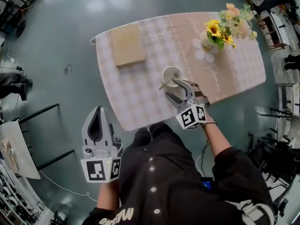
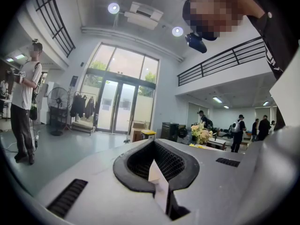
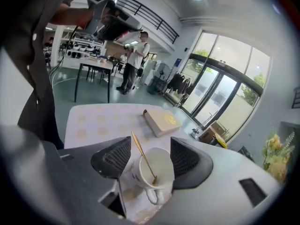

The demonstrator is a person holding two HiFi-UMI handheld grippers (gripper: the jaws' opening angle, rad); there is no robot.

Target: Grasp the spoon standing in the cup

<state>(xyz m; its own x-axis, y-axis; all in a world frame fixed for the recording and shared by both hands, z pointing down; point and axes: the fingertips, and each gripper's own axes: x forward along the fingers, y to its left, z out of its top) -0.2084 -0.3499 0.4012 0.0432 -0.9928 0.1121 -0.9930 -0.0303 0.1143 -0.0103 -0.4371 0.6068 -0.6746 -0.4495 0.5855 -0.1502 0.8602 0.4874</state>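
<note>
A white cup [image 1: 171, 75] stands near the front edge of the checked table [image 1: 140, 97], and a gold spoon [image 1: 165, 84] leans in it with its handle tilted toward me. My right gripper [image 1: 180, 90] hovers just over the cup, open. In the right gripper view the cup [image 3: 158, 175] sits below and between the two pads, and the spoon [image 3: 143, 156] rises between them, nearer the left pad and touching neither. My left gripper [image 1: 97, 112] hangs off the table at lower left, shut and empty; its pads meet in the left gripper view [image 2: 153, 146].
A tan book [image 1: 127, 45] lies at the table's far left, also visible beyond the cup [image 3: 161, 121]. A vase of flowers [image 1: 225, 27] stands at the far right. Bare floor surrounds the table. People stand farther off in the hall.
</note>
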